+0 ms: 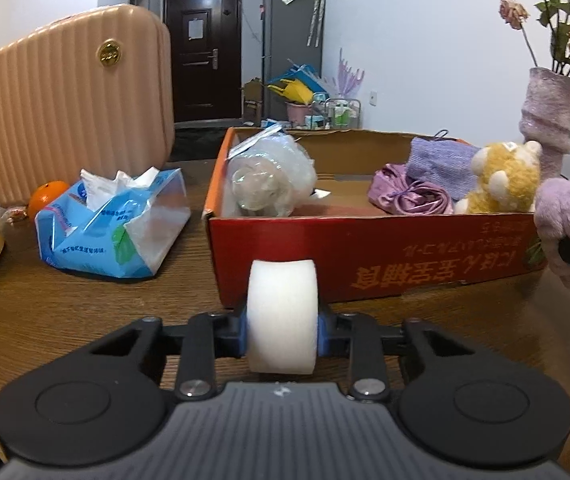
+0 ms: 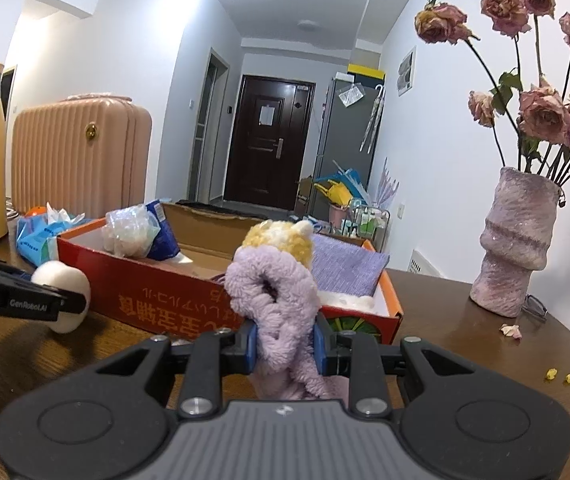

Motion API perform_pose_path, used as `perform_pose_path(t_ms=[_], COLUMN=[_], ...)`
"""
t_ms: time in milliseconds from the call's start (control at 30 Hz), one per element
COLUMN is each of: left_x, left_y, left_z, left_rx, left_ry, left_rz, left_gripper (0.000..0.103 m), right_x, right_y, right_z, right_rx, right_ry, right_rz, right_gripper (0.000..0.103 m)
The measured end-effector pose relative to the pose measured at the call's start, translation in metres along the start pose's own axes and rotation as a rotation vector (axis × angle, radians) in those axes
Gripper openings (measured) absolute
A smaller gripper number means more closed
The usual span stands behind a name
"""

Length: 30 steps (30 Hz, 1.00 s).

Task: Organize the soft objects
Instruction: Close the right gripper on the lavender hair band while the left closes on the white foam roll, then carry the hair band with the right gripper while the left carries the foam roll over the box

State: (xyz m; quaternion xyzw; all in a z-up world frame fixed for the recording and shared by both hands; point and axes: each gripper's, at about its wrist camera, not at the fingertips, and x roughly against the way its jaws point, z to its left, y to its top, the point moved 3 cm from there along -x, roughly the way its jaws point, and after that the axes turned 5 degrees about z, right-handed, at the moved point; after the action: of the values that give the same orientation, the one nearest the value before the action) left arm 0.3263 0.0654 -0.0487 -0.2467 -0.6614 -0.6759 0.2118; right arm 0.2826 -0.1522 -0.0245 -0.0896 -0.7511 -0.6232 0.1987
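**Ana:** Left wrist view first: the left gripper [image 1: 283, 322] is clamped on a white sponge puff [image 1: 283, 312], jaws narrow and pressing its flat sides. It hangs over the wooden table [image 1: 65, 312], just short of the near wall of the red cardboard box [image 1: 405, 256]. Inside already are a plastic-wrapped bundle [image 1: 271, 182], a purple knitted cloth [image 1: 443, 166] and a yellow plush toy [image 1: 503, 178].

**Ben:** So lift it clear of that wall before letting go?

**Ana:** I'd say so, and aim for the bare floor between the bundle and the cloth.

**Ben:** Right wrist view?

**Ana:** The right gripper [image 2: 285, 346] grips a fluffy lilac scrunchie [image 2: 275, 300], squeezed between the blue pads [image 2: 251, 346], close to the box's front wall [image 2: 157, 300]. The puff [image 2: 61, 294] shows at the left, beside the box.

**Ben:** Two loads, one box.

**Ana:** Probably best one at a time, each released low so nothing soft bounces out.
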Motion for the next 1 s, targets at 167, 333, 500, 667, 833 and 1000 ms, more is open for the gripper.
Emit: perform_pose_path(t_ms=[167, 333, 500, 667, 833, 1000], left_x=[0.01, 0.022, 0.034, 0.041, 0.046, 0.047], left_y=[0.0, 0.004, 0.01, 0.015, 0.022, 0.03], left_z=[-0.004, -0.007, -0.011, -0.016, -0.021, -0.028], left_rx=[-0.01, -0.007, -0.003, 0.017, 0.039, 0.069], left_ry=[-0.003, 0.003, 0.006, 0.0, -0.005, -0.009], left_rz=[-0.045, -0.1, -0.156, -0.195, -0.229, -0.253], left_gripper=[0.03, 0.03, 0.03, 0.03, 0.03, 0.03], right_x=[0.003, 0.009, 0.012, 0.009, 0.004, -0.003], right_y=[0.003, 0.008, 0.015, 0.025, 0.033, 0.04], right_z=[-0.006, -0.008, -0.01, -0.015, -0.018, -0.021], right_rx=[-0.014, -0.014, -0.011, -0.026, -0.039, -0.043], right_ry=[-0.002, -0.006, -0.021, -0.032, -0.032, -0.036], right_rz=[-0.026, -0.071, -0.122, -0.151, -0.171, -0.193], right_gripper=[0.026, 0.026, 0.026, 0.026, 0.026, 0.026])
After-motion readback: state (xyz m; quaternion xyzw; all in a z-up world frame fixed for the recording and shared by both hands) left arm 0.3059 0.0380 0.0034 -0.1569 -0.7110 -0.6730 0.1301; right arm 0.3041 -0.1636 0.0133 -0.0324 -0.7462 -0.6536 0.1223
